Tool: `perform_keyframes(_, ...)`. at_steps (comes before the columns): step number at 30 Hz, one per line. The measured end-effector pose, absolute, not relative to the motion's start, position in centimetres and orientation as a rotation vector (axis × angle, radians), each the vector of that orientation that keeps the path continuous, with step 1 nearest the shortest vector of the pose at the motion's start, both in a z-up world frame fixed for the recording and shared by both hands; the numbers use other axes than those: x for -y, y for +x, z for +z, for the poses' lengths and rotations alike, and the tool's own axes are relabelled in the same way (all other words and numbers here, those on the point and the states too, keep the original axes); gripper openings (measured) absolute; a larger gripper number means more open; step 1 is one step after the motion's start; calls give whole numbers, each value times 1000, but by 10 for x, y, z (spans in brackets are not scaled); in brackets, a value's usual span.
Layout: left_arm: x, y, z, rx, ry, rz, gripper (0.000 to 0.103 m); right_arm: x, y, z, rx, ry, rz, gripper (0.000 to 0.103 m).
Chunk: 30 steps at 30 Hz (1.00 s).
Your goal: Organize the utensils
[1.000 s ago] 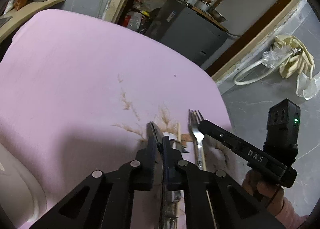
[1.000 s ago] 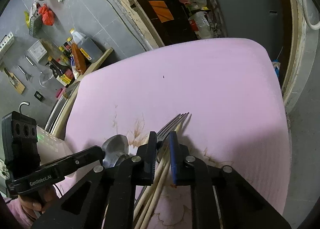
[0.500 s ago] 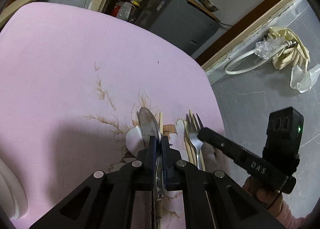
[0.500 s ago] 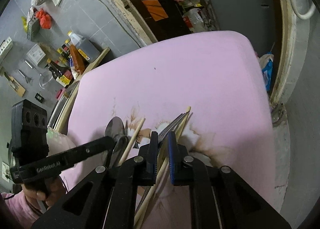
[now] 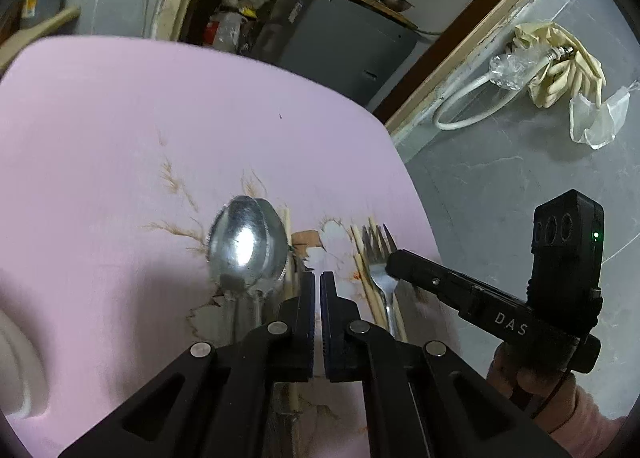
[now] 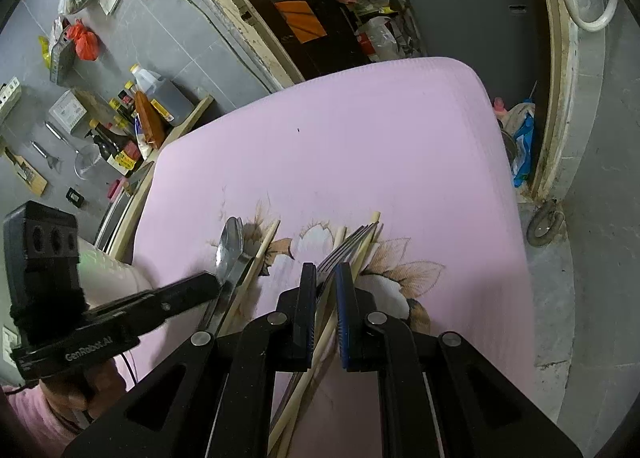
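A metal spoon (image 5: pixel 248 246) lies bowl-up on the pink flowered cloth (image 5: pixel 120 138), with one wooden chopstick (image 5: pixel 289 254) along its right side. My left gripper (image 5: pixel 318 278) hovers just right of the spoon. Its jaws are closing to shut with only cloth showing in the thin gap. From the right wrist view, the left gripper (image 6: pixel 212 284) sits by the spoon (image 6: pixel 231 244). My right gripper (image 6: pixel 325 274) is shut on a fork (image 6: pixel 346 244) and chopsticks (image 6: pixel 362 246) that run between its pads. The left wrist view shows the right gripper (image 5: pixel 394 258) over the fork (image 5: pixel 380 254).
A white dish rim (image 5: pixel 16 358) shows at the cloth's left edge. The table ends close on the right, with grey floor beyond holding a hose and gloves (image 5: pixel 560 58). Bottles (image 6: pixel 152 106) stand on a shelf at the far left. A grey cabinet (image 5: pixel 340 42) stands behind.
The spoon stood edge-on between my left jaws earlier; now it lies flat to their left. Both views slid across the cloth, bringing the flower print under the fork.
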<state>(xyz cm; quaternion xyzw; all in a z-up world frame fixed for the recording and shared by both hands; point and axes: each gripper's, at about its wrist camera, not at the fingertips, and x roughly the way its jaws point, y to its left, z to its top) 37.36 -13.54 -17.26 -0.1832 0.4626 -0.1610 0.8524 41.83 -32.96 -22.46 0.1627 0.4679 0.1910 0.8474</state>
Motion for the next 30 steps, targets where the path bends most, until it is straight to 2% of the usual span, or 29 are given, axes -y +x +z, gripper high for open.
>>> perform_keyframes(4, 126, 371, -168, -941, -339, -227, 3, 326, 420, -224, -986, 329, 401, 9)
perform_keyframes(13, 109, 401, -190, -1040, -348, -136, 6, 334, 417, -222, -981, 341, 374, 9)
perform_keyframes(16, 107, 407, -189, -1026, -348, -172, 17, 341, 417, -224, -981, 369, 371, 10)
perform_keyframes(18, 106, 412, -188, -1014, -370, -213, 35, 342, 417, -226, -983, 381, 376, 12)
perform_keyframes(20, 104, 416, -188, -1004, -368, -226, 42, 340, 421, -228, -992, 383, 384, 13)
perform_keyframes(28, 112, 426, -185, -1028, -313, -277, 41, 333, 430, -235, -1018, 387, 405, 13)
perform_keyframes(30, 113, 429, -186, -1034, -307, -281, 36, 334, 433, -236, -1023, 397, 407, 13)
